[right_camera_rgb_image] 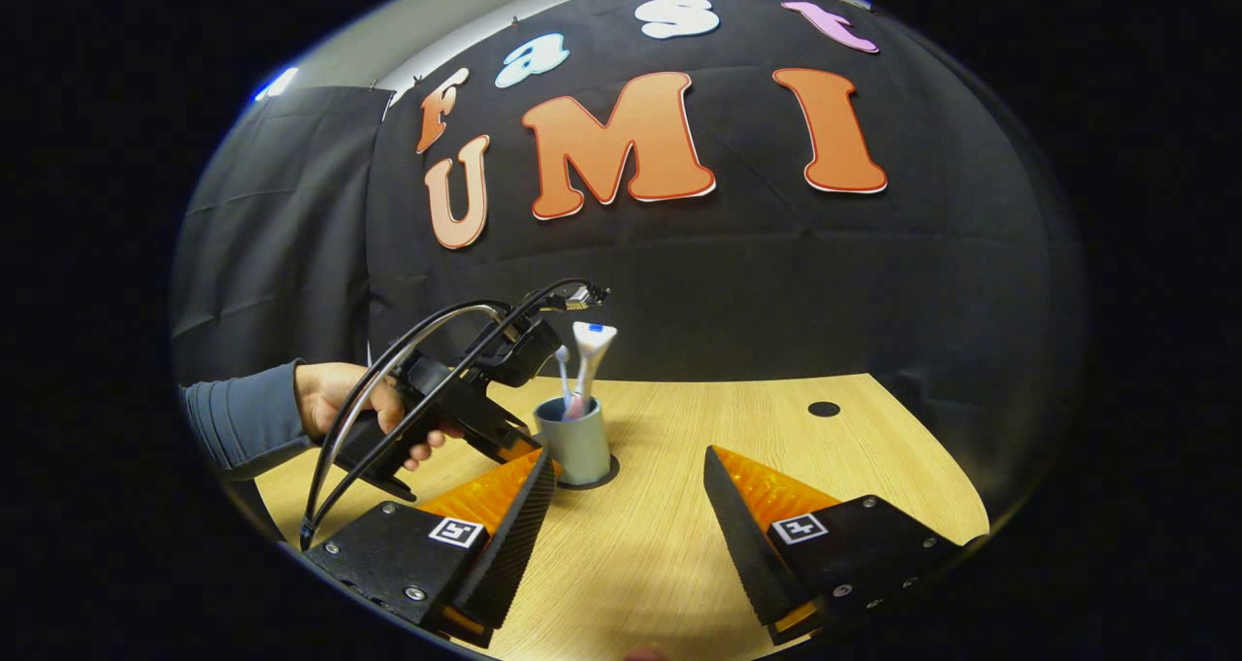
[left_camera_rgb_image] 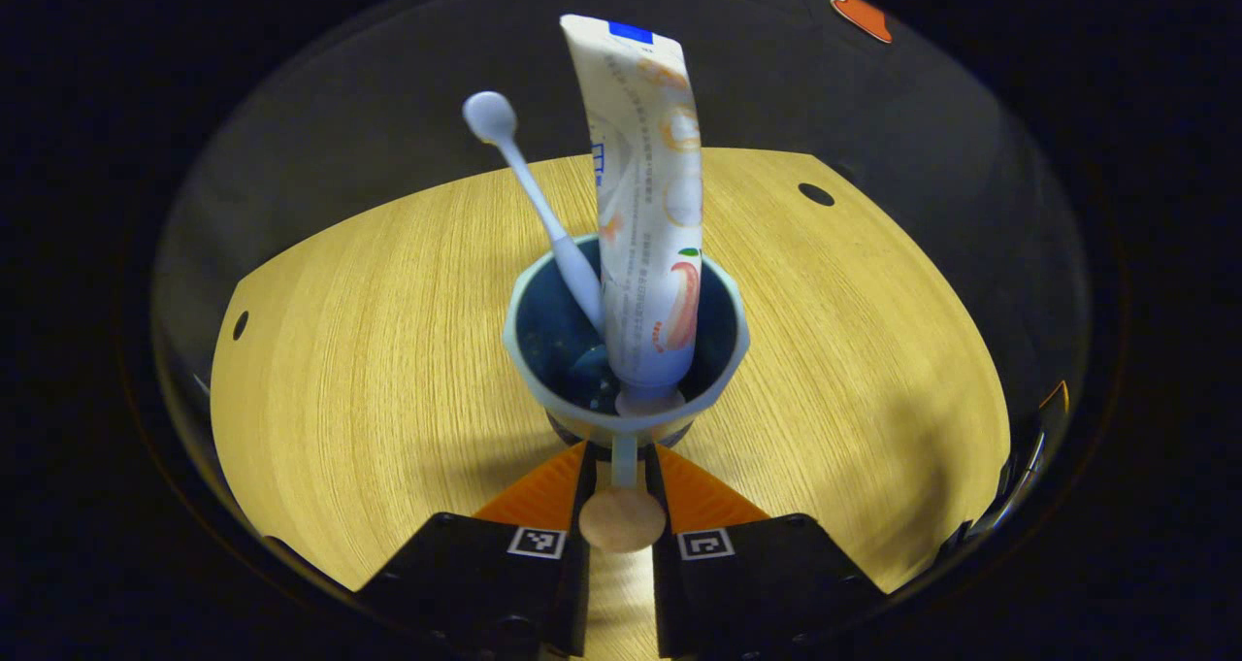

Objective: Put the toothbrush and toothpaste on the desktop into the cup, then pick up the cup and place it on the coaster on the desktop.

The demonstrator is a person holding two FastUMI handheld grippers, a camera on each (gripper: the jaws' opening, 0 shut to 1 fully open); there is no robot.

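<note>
A grey-blue cup (left_camera_rgb_image: 543, 350) stands upright on a dark round coaster (left_camera_rgb_image: 682, 435) on the wooden desktop (left_camera_rgb_image: 369, 370). Inside it lean a pale toothbrush (left_camera_rgb_image: 529, 181) and a white toothpaste tube (left_camera_rgb_image: 645, 185) with its cap down. My left gripper (left_camera_rgb_image: 619, 453) is shut on the cup's thin handle (left_camera_rgb_image: 623, 462), which ends in a round knob between the fingers. In the right gripper view the same cup (right_camera_rgb_image: 579, 446) sits on the coaster (right_camera_rgb_image: 608, 477), with the left gripper (right_camera_rgb_image: 529, 447) held against it by a hand (right_camera_rgb_image: 335, 404). My right gripper (right_camera_rgb_image: 631, 455) stands open nearer, holding nothing.
Round cable holes (left_camera_rgb_image: 816, 194) (left_camera_rgb_image: 240, 325) sit in the desktop near its far right and left edges; one hole (right_camera_rgb_image: 824, 409) lies right of the cup. Black cloth walls close the booth behind. A cable loop (right_camera_rgb_image: 408, 370) arches over the left gripper.
</note>
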